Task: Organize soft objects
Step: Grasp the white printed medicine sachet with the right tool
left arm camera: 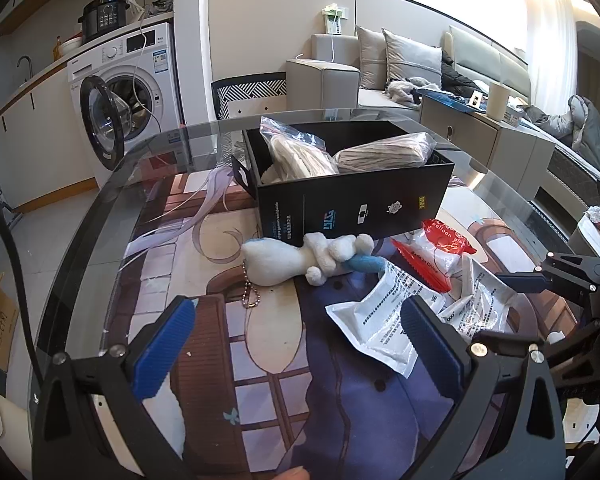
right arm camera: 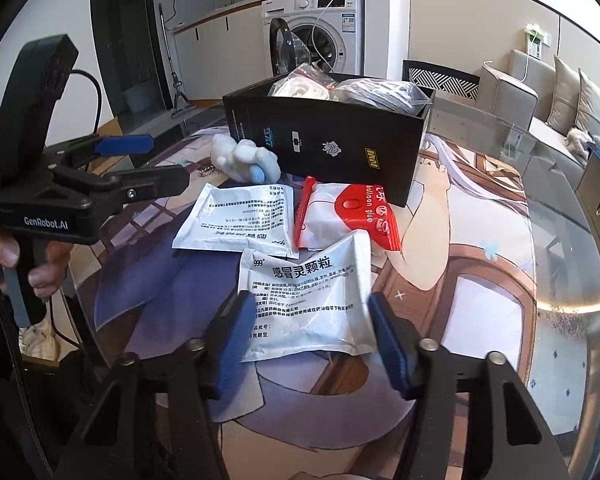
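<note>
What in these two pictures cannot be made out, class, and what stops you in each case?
- Black box interior, both views: bagged bundles cover its floor.
- Plush toy, right wrist view: the box corner hides its far end.
- Red-topped bag, left wrist view: white sachets overlap its lower part.
- Sachet small print, right wrist view: too small.
</note>
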The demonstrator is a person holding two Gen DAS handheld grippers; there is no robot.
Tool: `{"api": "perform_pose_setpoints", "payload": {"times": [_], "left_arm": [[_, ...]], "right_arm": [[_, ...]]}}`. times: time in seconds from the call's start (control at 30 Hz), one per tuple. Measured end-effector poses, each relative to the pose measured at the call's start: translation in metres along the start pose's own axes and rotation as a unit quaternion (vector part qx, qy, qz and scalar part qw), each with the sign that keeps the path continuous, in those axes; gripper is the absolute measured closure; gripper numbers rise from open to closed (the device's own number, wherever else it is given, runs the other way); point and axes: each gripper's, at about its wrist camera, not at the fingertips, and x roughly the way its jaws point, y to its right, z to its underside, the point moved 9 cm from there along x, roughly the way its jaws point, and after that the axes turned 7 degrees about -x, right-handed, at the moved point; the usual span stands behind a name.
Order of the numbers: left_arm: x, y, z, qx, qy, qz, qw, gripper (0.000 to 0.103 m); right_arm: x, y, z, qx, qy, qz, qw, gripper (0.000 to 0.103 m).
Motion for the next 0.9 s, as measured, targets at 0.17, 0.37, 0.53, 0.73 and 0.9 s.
{"api": "perform_pose_setpoints", "payload": {"times": [0.17, 0.37, 0.53, 0.73, 0.9], "left_arm": [[0.0, 0.0003, -0.0004, 0.001, 0.0, 0.0, 1.0, 0.0], [0.0, 0.0002, -0.0006, 0.001, 0.0, 0.0, 1.0, 0.0], [0.0, -0.0003, -0.0012, 0.001, -0.001, -0.001, 1.0, 0.0], [0.0001, -0.0003, -0.001, 0.001, -0.001, -0.001, 1.0, 0.0], [0.0001, -0.0005, -0.0015, 0.002, -0.001, -0.001, 1.0, 0.0]], "right_arm": [[-0.0008, 0.0018, -0.0001, 0.003, 0.001, -0.001, 1.0, 0.05], [-0.0013, 0.0009, 0.0007, 0.001, 0.003, 0.003, 1.0, 0.05], [-0.0023, 0.0004, 0.0006, 0.006, 0.001, -0.001, 1.0, 0.049], [-0.0011, -0.0035, 0.0003, 0.005, -0.003, 0.001, 1.0, 0.037], [-0.0027, -0.0028, -0.0007, 0.01, -0.005, 0.006, 1.0, 0.022]]}}
